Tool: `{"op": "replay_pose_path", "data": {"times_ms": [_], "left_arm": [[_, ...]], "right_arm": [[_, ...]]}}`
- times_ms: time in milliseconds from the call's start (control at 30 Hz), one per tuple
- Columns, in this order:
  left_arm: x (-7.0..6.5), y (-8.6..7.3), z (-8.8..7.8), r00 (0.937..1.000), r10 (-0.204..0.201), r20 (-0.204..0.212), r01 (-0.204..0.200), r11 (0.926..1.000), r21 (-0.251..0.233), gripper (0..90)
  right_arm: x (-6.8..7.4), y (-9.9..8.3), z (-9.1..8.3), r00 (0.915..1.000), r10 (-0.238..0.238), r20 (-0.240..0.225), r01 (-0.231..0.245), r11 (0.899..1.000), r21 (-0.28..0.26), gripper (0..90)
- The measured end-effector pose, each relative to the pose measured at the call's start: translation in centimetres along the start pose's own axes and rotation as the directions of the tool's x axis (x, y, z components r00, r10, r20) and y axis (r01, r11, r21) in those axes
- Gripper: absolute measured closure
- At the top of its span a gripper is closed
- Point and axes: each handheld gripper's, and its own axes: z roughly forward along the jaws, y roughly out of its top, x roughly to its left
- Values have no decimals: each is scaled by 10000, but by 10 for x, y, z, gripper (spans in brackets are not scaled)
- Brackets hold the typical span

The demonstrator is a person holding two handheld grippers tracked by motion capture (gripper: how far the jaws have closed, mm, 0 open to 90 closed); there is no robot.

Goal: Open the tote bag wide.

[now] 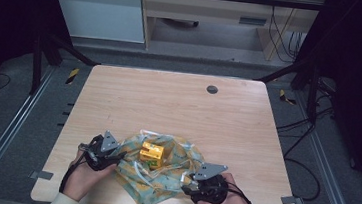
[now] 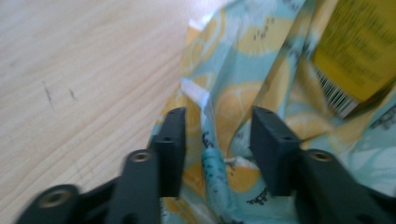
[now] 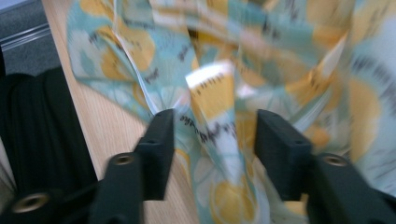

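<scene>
A crumpled bag [image 1: 161, 178] printed with lemons on teal lies at the table's near edge. A yellow box [image 1: 151, 152] with a barcode stands in its open top. At the bag's left rim my left gripper [image 1: 113, 157] has its jaws apart. In the left gripper view a fold of the bag [image 2: 243, 102] stands loose between the left gripper's [image 2: 218, 121] pads, with the yellow box [image 2: 355, 51] beyond. My right gripper [image 1: 188, 183] is at the bag's right rim. The right gripper view, blurred, has the bag's cloth [image 3: 116, 46] rising slack between the right gripper's [image 3: 212, 121] separated jaws.
The wooden table [image 1: 169, 101] has a round grey cable hole [image 1: 212, 89] at the back. Metal brackets sit on the near corners. Black frame posts and cables stand around the table. Dark clothing [image 3: 42, 140] lies just past the table edge.
</scene>
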Motion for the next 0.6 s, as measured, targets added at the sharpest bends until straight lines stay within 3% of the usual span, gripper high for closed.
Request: {"op": "replay_pose_path", "data": {"times_ms": [100, 200, 333, 467, 600], "left_arm": [[-1, 3, -7, 9999, -110, -107, 105, 9990, -433, 474], [2, 7, -13, 9986, -460, -249, 428, 9923, -1159, 420], [9, 8, -20, 9946, -878, -558, 776, 9832, -1650, 313], [19, 5, -24, 9858, -1467, -813, 1294, 9736, -1880, 217], [32, 0, -27, 9759, -1977, -929, 1764, 9641, -1983, 173]], "right_arm": [[4, 10, -13, 9994, -136, 309, 152, 9985, -517, 333], [5, 19, -27, 9978, -262, 603, 323, 9943, -1019, 256], [-8, 25, -42, 9917, 1, 1285, 187, 9892, -1453, 196], [-34, 23, -53, 9739, 903, 2081, -489, 9794, -1961, 163], [-60, 12, -64, 9431, 1840, 2770, -1179, 9639, -2388, 137]]}}
